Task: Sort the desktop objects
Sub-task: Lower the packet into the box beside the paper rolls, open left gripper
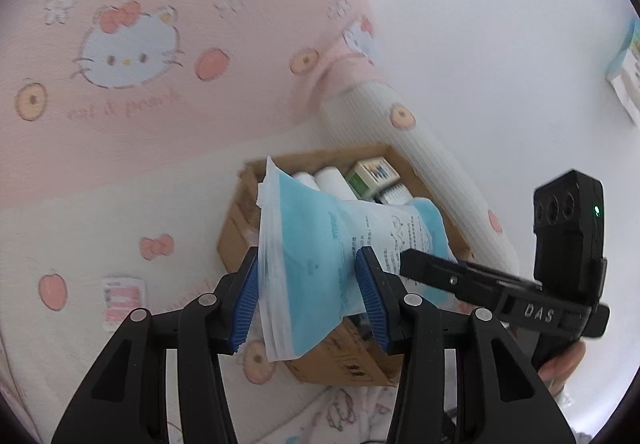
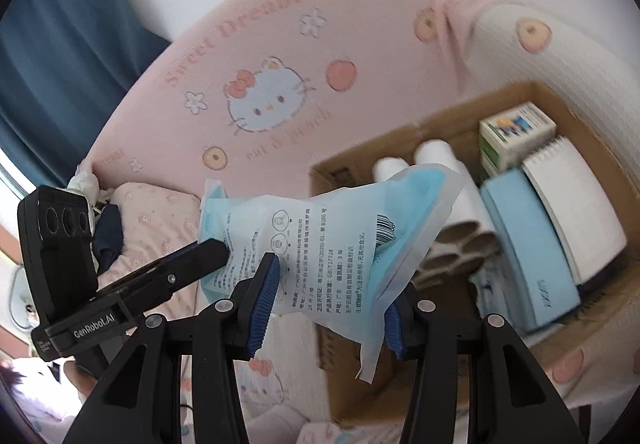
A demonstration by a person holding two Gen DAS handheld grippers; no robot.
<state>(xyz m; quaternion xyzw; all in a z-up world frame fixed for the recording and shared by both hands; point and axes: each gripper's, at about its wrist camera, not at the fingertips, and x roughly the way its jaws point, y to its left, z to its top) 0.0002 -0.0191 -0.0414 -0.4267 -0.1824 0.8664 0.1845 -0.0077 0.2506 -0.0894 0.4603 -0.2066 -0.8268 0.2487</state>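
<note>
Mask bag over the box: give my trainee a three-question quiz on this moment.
1. True or false: both hand-held grippers hold the mask bag.
2. Inside the cardboard box stand: A) white paper rolls B) apples C) shoes.
3. Fill in: the bedding behind the box shows a cartoon ____.

Key: 1 true, left hand-held gripper and right hand-held gripper both clamp it; 2 A; 3 cat.

hidden: cardboard box (image 1: 240,220) front behind mask bag (image 1: 312,256) | blurred: bedding text
</note>
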